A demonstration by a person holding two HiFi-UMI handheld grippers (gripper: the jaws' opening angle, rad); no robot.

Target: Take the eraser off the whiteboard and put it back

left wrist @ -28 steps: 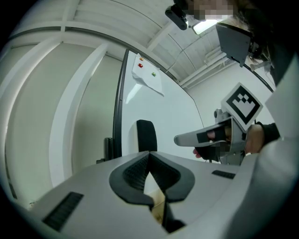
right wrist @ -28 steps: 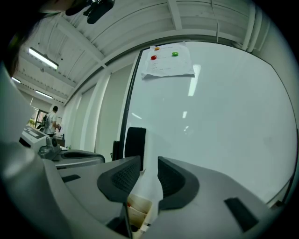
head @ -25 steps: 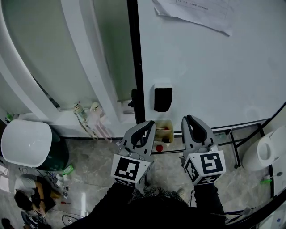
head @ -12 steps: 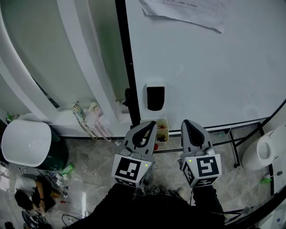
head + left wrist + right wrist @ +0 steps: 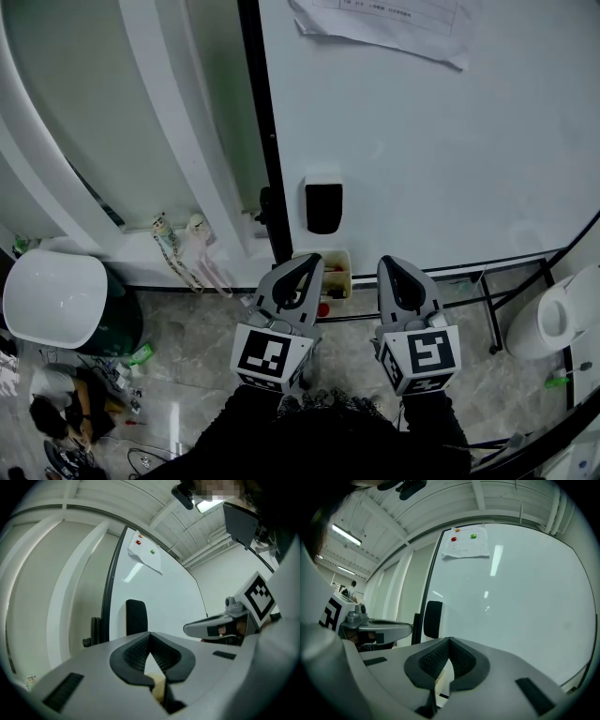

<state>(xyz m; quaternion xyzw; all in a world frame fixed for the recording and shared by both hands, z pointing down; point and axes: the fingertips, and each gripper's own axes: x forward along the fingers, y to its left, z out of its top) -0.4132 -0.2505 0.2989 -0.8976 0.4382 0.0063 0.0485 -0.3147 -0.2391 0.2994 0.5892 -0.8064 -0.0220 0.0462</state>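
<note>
Both the left gripper and the right gripper have jaws fully closed on nothing. The eraser sits on the whiteboard (near its left edge), apart from both. Approaching closed would likely knock it loose.

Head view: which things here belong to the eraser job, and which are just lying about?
Job in hand:
- black eraser, stuck on the whiteboard
- left gripper and right gripper, both shut and empty, not touching the eraser

Lying about:
- paper sheet at the board's top
- small yellow box below the eraser
- white rounded object at left
- floor clutter
</note>
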